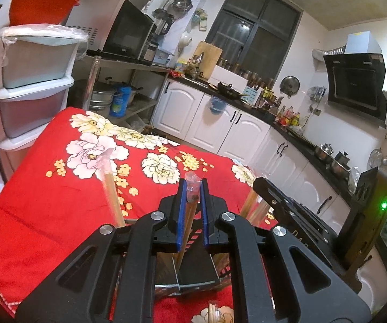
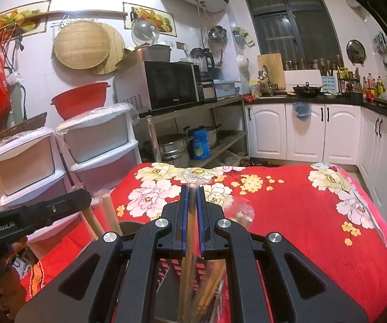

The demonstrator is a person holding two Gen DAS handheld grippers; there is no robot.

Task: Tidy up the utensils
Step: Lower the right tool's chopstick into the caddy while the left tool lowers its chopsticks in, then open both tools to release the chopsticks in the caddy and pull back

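Observation:
A wooden utensil (image 1: 190, 210) in a clear plastic sleeve stands upright between the blue pads of my left gripper (image 1: 193, 185), which is shut on it. My right gripper (image 2: 192, 188) is shut on another sleeved wooden utensil (image 2: 192, 223). Both utensils reach down into a dark slotted holder (image 1: 193, 269) that sits below the grippers on the red floral tablecloth (image 1: 45, 188). More sleeved wooden sticks (image 1: 110, 188) rise from the holder. The right gripper (image 1: 259, 184) shows close to the right in the left wrist view. The left gripper (image 2: 84, 197) shows at the left in the right wrist view.
White plastic drawer towers (image 2: 99, 140) stand at the table's left edge. Behind them is a metal shelf with a microwave (image 2: 171, 86) and pots. White cabinets (image 2: 309, 132) under a dark counter run along the back and right wall.

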